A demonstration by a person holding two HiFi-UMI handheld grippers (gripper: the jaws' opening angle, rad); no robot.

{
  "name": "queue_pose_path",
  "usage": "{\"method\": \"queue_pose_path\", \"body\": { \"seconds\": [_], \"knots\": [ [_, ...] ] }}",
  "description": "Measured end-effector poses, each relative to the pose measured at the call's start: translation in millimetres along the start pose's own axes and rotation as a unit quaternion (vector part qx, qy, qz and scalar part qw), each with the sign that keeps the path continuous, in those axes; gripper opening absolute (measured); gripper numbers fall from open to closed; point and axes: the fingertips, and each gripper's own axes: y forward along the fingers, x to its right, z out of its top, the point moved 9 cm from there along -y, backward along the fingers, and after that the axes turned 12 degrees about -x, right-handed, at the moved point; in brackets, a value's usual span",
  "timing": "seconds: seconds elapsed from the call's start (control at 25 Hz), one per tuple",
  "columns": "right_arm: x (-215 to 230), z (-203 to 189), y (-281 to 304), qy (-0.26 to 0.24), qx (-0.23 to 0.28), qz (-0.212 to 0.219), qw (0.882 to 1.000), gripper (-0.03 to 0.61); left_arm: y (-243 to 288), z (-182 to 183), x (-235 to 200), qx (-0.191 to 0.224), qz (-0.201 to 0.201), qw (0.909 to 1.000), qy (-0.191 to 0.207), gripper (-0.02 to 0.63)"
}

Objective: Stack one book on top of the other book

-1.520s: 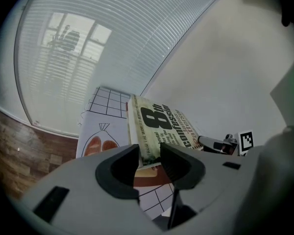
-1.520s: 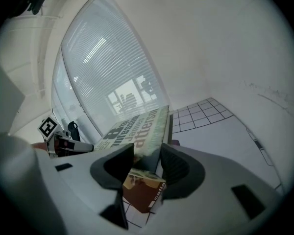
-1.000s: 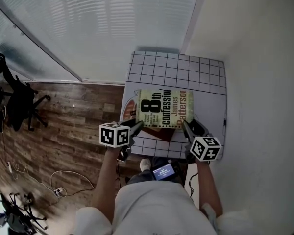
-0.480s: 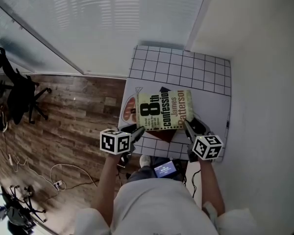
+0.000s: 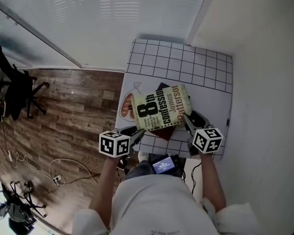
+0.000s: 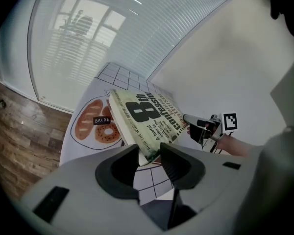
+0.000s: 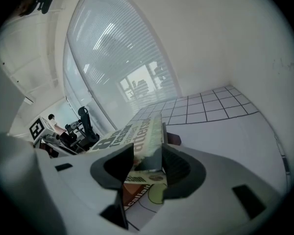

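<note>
Yellow-green book [image 5: 160, 107], near corners pinched by left claw [image 5: 139, 131] and right claw [image 5: 185, 118], seems clear of table [image 5: 211, 101].

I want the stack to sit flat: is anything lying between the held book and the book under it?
Nothing visible. The green book, gripped at its near corners by the left hand-held gripper and the right hand-held gripper, hangs directly over the reddish-brown book. No object shows between them.

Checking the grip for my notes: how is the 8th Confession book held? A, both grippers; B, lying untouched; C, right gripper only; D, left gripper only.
A: the left gripper and the right gripper each clamp an edge of the 8th Confession book.
</note>
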Motion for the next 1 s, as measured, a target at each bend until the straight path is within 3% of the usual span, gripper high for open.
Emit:
{"method": "queue_pose_path", "body": {
  "seconds": [0.28, 0.44, 0.76, 1.0],
  "knots": [
    [13, 14, 11, -0.038, -0.016, -0.014, 0.999, 0.184, 16, -19, 18, -0.050, -0.016, 0.9983, 0.025, 0.140],
    [22, 25, 19, -0.062, -0.016, -0.024, 0.998, 0.199, 29, -25, 29, -0.081, -0.047, 0.9952, 0.029, 0.123],
    [37, 42, 42, -0.056, -0.020, -0.025, 0.998, 0.238, 58, -29, 48, -0.156, -0.075, 0.9819, 0.077, 0.077],
    [39, 53, 59, -0.067, -0.019, -0.021, 0.997, 0.262, 75, -29, 59, -0.187, -0.088, 0.9735, 0.097, 0.063]
  ]
}}
